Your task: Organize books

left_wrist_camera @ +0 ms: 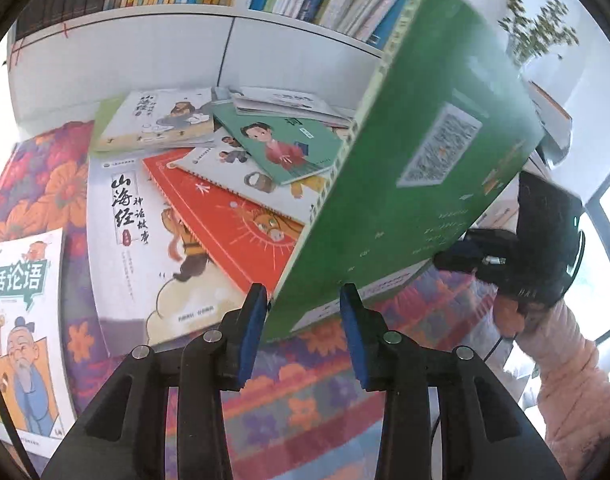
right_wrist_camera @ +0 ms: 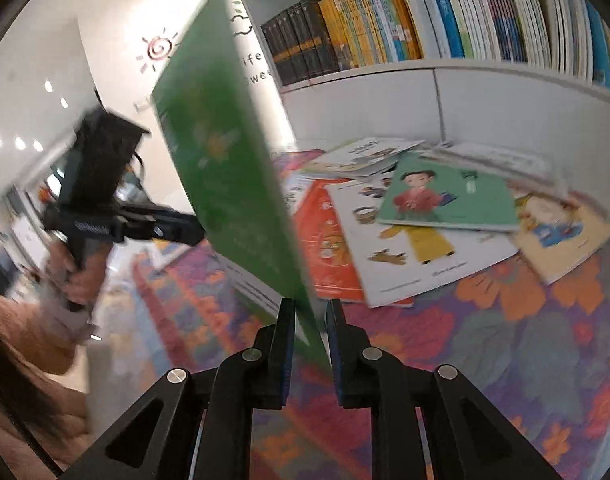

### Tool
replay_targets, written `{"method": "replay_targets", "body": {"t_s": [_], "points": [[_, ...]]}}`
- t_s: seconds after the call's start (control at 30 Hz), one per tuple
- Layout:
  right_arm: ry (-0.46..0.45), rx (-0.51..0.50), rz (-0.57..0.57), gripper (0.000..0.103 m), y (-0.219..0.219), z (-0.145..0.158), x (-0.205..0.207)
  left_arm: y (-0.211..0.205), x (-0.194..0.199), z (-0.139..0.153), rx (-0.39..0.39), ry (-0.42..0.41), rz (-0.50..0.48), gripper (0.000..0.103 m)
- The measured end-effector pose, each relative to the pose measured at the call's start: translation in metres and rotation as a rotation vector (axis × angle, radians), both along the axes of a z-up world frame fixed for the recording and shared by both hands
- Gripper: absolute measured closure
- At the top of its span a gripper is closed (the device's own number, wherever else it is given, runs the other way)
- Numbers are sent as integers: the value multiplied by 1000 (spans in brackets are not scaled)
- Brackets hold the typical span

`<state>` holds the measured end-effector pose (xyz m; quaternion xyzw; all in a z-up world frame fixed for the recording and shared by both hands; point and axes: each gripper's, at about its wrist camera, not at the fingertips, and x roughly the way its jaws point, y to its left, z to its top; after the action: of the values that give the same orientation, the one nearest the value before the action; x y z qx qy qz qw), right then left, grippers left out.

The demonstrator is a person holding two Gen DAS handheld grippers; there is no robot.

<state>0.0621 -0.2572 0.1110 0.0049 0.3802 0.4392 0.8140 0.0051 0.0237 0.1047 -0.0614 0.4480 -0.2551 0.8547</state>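
Currently we held the green book (left_wrist_camera: 417, 168) raised above the scattered books (right_wrist_camera: 425, 216), near the bookshelf (right_wrist_camera: 425, 68). Left tool (left_wrist_camera: 303, 320) stood apart around its corner; right tool (right_wrist_camera: 309, 320) straddled its edge, clamping uncertain. Shelving required a regrip.

2 wrist cams, close, angled down; both share green book (left_wrist_camera: 405, 184), bookshelf (right_wrist_camera: 385, 40).

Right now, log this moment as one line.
stage: lifting | green book: tilted above book pile | left gripper: jaws around its corner, open | right gripper: around its edge | shelf: full
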Motion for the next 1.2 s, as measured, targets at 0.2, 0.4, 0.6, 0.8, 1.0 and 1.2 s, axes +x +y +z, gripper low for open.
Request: {"method": "replay_targets", "body": {"t_s": [0.2, 0.4, 0.6, 0.8, 1.0, 1.2], "points": [[6, 7, 26, 80, -5, -1, -16, 16, -22, -16, 72, 71, 13, 67], [141, -35, -11, 70, -7, -26, -24, 34, -21, -45, 123, 224, 86, 67], [327, -292, -198, 69, -8, -53, -21, 29, -38, -54, 100, 256, 72, 67], [411, -224, -226, 67, -33, -39, -29, 9, -49, -60, 96, 267, 24, 67], [493, -203, -150, 67, -29, -42, -50, -16, -59, -62, 119, 271, -41, 67], [527, -188, -131, 66, -21, -53, -57, -36, -63, -66, 161, 278, -90, 67]]}}
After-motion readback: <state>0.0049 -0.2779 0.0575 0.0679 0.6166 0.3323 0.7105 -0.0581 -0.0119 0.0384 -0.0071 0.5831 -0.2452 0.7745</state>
